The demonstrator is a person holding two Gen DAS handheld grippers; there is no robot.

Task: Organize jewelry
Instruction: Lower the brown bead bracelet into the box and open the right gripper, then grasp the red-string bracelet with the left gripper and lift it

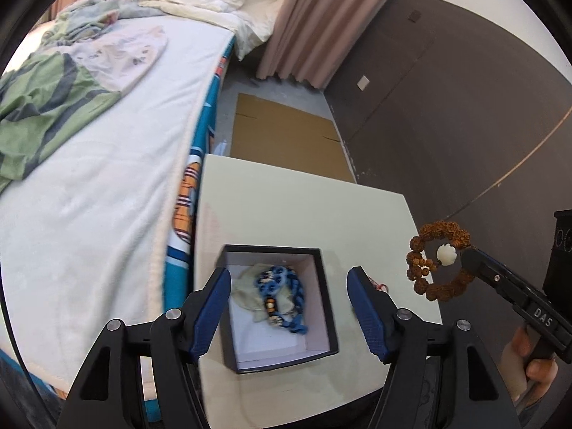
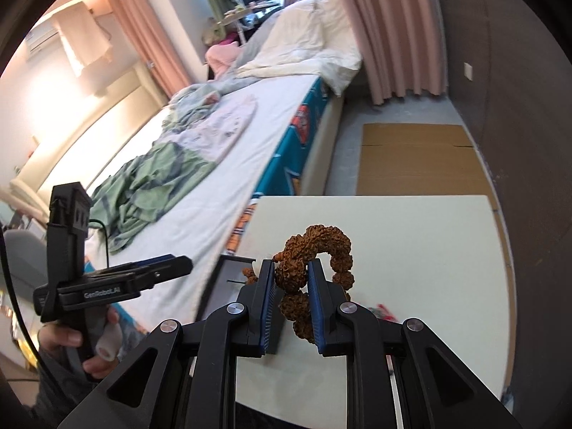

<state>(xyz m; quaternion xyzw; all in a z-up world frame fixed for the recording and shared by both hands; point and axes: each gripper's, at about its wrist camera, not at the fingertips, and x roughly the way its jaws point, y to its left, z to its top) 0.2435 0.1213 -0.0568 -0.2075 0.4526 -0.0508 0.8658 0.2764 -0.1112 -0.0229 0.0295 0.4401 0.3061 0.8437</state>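
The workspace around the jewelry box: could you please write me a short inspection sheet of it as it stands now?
Surface: cream table top, set beside the bed.
Job's things: open black box holding a blue bead bracelet on pale cloth; brown bead bracelet with a white bead, held in the air at the table's right side.
Clutter: small red item on the table right of the box, too small to identify.
Grippers: left gripper open, jaws either side of the box; right gripper shut on the brown bead bracelet.
Cables: thin black lead behind the left gripper.
Surroundings: bed with rumpled clothes, pink curtains, flattened cardboard on the floor.
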